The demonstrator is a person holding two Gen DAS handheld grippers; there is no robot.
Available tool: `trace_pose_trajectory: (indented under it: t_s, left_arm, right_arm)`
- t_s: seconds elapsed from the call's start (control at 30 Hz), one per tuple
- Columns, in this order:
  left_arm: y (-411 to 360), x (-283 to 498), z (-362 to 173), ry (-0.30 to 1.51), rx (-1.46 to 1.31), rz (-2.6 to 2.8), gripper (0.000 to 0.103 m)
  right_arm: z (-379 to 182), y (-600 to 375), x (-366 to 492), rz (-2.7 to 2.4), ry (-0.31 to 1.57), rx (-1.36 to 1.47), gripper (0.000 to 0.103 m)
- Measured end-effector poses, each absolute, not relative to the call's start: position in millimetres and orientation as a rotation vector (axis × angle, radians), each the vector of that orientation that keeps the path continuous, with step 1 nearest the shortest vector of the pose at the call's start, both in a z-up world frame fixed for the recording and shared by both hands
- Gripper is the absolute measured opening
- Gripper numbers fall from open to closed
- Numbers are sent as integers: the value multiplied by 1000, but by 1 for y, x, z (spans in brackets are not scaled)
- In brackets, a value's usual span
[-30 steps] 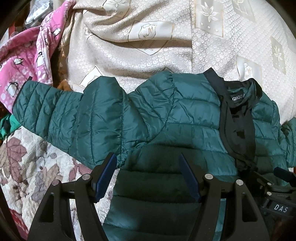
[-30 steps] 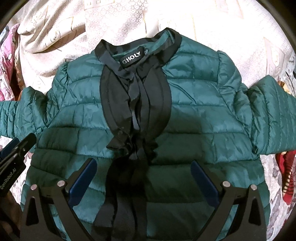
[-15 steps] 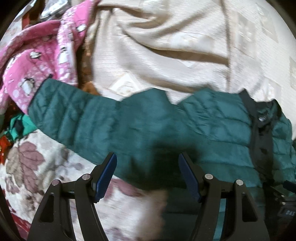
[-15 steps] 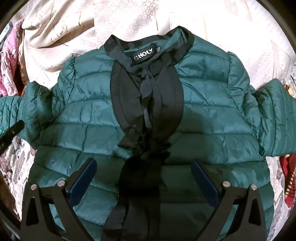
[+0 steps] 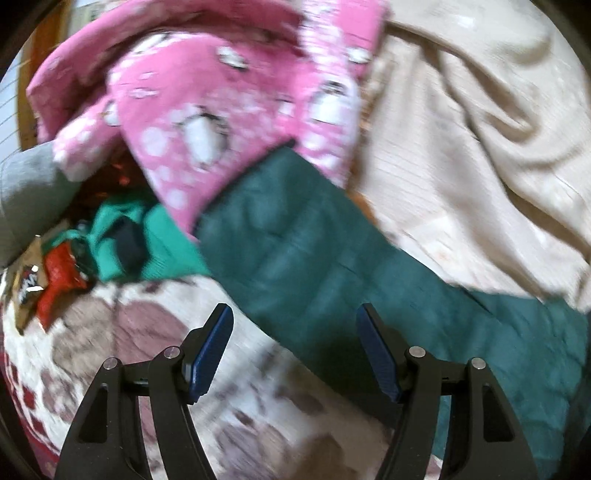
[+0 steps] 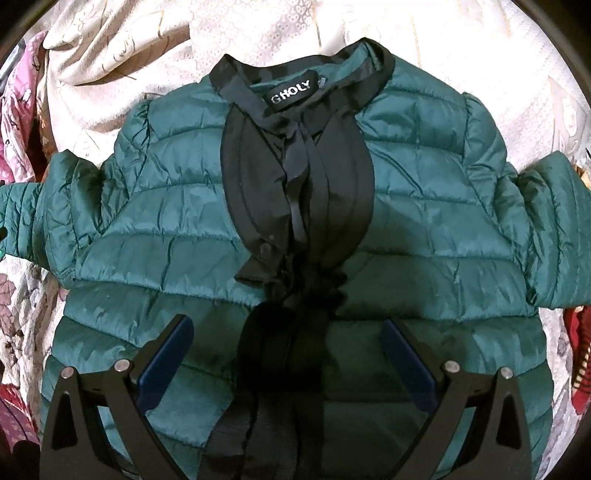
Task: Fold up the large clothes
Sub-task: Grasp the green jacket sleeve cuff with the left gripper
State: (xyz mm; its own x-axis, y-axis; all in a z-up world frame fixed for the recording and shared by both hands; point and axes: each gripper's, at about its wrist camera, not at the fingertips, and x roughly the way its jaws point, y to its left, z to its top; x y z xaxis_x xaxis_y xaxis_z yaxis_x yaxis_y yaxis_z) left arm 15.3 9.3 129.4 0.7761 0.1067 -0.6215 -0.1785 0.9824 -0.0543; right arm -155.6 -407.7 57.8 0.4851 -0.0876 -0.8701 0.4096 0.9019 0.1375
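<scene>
Jaws of both grippers gape wide above the jacket, empty.

Left wrist view looks close along the puffer jacket sleeve; right wrist view looks down on the same jacket's chest

Bed's pretty loaded up, you've got layers going on.

Your green jacket lies flat on a cream blanket over the leaf-print bedspread, with a pink penguin-print garment and a crumpled bright green top heaped by one sleeve.
</scene>
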Motion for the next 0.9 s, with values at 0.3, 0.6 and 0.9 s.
trace_pose_trajectory:
  t_s: [0.3,0.6,0.9]
  left_arm:
    - [46,65,114,652,-140,256,38]
    - [46,60,123,639,-195,151,0]
    - [24,-4,155,613,-142,77,0]
  right_arm:
    - [54,-405,-152,-298,1052,332,103]
    - [54,-404,-151,-294,1056,333,103]
    - [65,-414,-171,-292,1039,367,103]
